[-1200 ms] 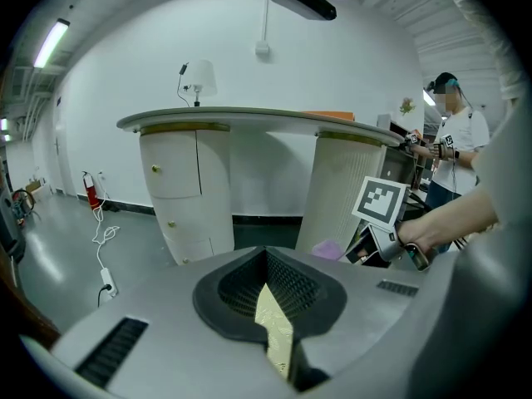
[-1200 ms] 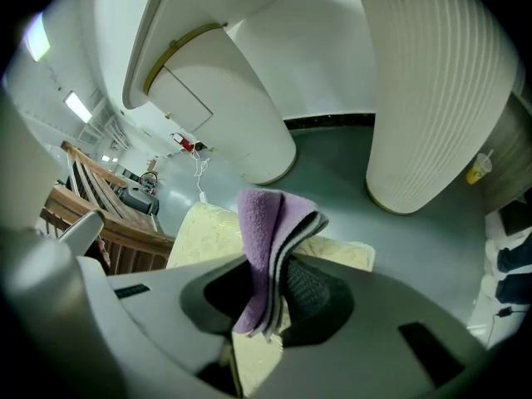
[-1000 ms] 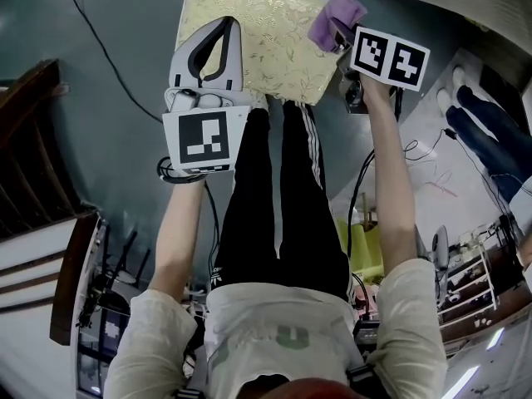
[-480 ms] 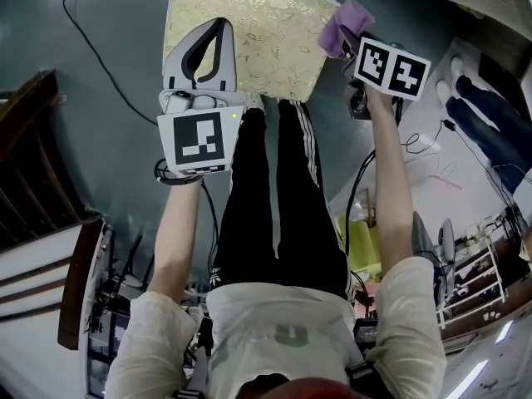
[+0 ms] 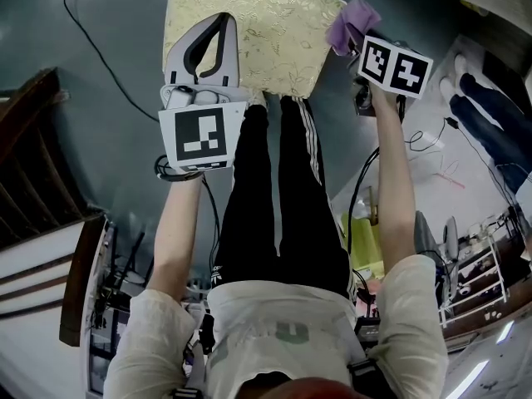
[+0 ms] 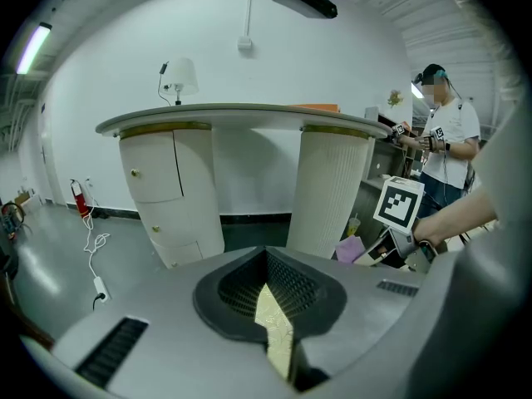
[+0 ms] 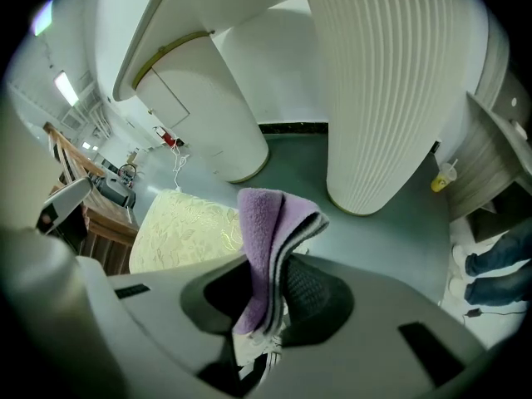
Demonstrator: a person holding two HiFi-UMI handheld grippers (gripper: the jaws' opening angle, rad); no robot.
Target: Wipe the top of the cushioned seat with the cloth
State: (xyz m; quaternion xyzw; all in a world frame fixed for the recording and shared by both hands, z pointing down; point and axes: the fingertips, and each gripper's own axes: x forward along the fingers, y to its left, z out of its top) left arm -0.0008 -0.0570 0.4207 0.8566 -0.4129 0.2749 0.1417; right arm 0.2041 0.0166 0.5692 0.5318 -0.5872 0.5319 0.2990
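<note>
**Head view.** The seat [image 5: 258,32] is located on the grey floor [image 5: 108,131], at the far side, just beyond the person's legs [image 5: 278,198]. The left gripper [image 5: 221,22] is positioned over the near left part of the seat. Its jaws are seen meeting at the tips, and nothing is carried between them. The right gripper [image 5: 347,38] is positioned at the far right corner of the seat, and a purple cloth [image 5: 354,17] is clamped in it. The cloth overlaps the seat's right edge in this view; contact with the seat cannot be determined. A marker cube [image 5: 394,63] is shown near the cloth, on the right gripper.

**Left gripper view.** The left gripper [image 6: 278,322] is seen with its black pads brought together to a thin slit. No object is gripped; only a strip of the seat [image 6: 274,331] below is visible through the slit. At the right, the cloth [image 6: 351,248] is seen in the right gripper [image 6: 371,253]. A white desk [image 6: 241,119] on two pedestals is located at the far side, with a lamp [image 6: 179,77] on top. A white cable [image 6: 96,256] is laid on the floor at the left.

**Right gripper view.** The right gripper [image 7: 270,306] is closed on the cloth [image 7: 268,239], which is folded and stands up out of the jaws. The seat [image 7: 187,231] is located just left of the cloth. A ribbed pedestal [image 7: 391,98] is located beyond it.
</note>
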